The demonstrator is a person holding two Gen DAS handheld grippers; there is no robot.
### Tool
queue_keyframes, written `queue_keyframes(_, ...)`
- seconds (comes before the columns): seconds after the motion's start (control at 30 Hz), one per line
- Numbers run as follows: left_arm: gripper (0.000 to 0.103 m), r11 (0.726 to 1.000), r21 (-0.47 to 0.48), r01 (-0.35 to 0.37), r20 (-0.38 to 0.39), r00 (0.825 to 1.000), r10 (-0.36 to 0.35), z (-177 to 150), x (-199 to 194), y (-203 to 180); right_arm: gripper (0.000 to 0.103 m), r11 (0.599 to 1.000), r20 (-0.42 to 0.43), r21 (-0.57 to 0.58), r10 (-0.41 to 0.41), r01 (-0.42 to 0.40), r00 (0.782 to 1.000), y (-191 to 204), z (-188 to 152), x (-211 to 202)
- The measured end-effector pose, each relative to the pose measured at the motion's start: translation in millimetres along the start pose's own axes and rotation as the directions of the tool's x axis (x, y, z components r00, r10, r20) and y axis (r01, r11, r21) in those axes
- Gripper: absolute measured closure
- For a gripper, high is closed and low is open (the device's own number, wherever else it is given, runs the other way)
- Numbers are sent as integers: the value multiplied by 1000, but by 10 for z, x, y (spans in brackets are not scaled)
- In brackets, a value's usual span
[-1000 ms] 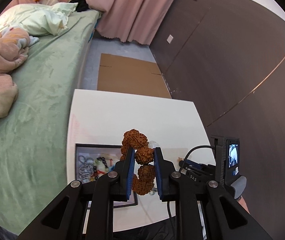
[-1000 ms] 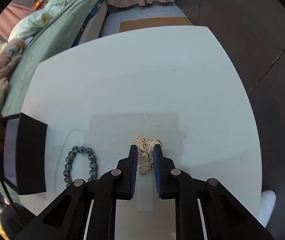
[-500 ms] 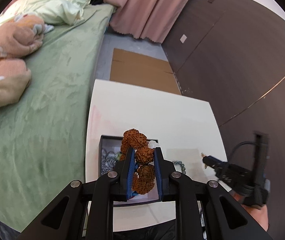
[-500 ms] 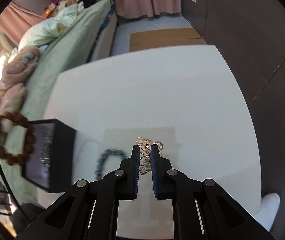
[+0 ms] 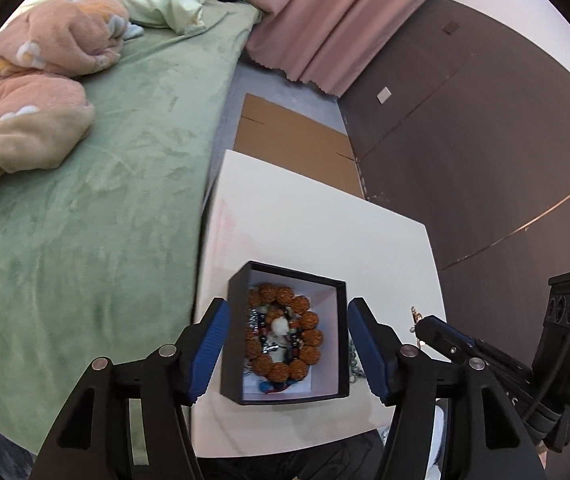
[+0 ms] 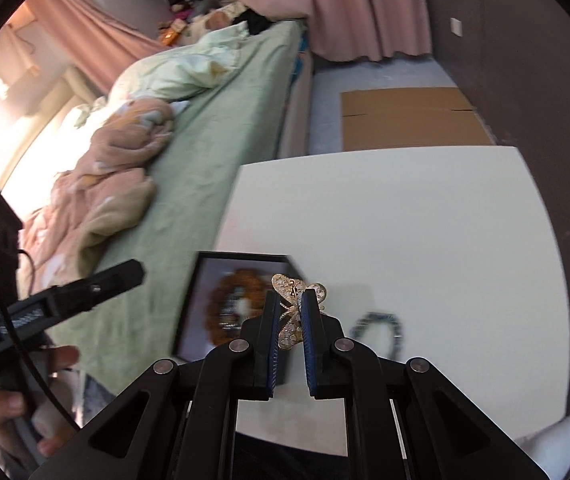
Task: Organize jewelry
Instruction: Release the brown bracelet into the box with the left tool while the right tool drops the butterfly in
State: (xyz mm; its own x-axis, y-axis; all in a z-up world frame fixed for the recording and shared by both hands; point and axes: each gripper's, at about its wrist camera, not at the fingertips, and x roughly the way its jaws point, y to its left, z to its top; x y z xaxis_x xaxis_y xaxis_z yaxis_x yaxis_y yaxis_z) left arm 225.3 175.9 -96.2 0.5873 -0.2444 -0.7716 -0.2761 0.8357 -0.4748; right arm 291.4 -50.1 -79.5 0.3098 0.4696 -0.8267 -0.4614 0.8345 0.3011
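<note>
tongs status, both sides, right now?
Left tongs: open, empty, spread above the black box.
Right tongs: closed on the gold butterfly brooch.

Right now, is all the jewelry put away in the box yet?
Not quite. Done: the brown bead bracelet lies in the box, and the left tongs are open. In hand: the right tongs pinch the gold butterfly. Left: the blue bracelet sits on the table.
</note>
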Motion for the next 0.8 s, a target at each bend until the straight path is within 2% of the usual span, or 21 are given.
queue_keyframes(0.27,40,1000,-21,-13,5,1000,13,-39,-107,191,91,997,-27,-18,69,-70,997,347,10,192)
queue_keyframes(0.37,40,999,-32,-21,9,1000,21,-43,-137,261,90,992,-33,-20,120,-121,992,427,17,284)
queue_keyframes(0.4,39,999,-35,-22,11,1000,22,-43,-152,276,87,991,-34,-27,132,-133,991,457,23,311)
queue_keyframes(0.47,37,999,-40,-24,15,1000,25,-48,-179,291,49,991,-44,-13,131,-132,990,463,13,350)
queue_keyframes(0.5,35,999,-40,-24,18,1000,24,-48,-192,289,43,991,-38,10,134,-134,990,423,3,347)
queue_keyframes(0.57,35,999,-32,-20,24,999,21,-53,-212,265,42,989,-7,50,139,-138,990,319,-20,299)
queue_keyframes(0.8,34,1000,13,2,12,1000,-2,-131,-164,52,42,983,25,152,101,-104,995,-109,-211,65)
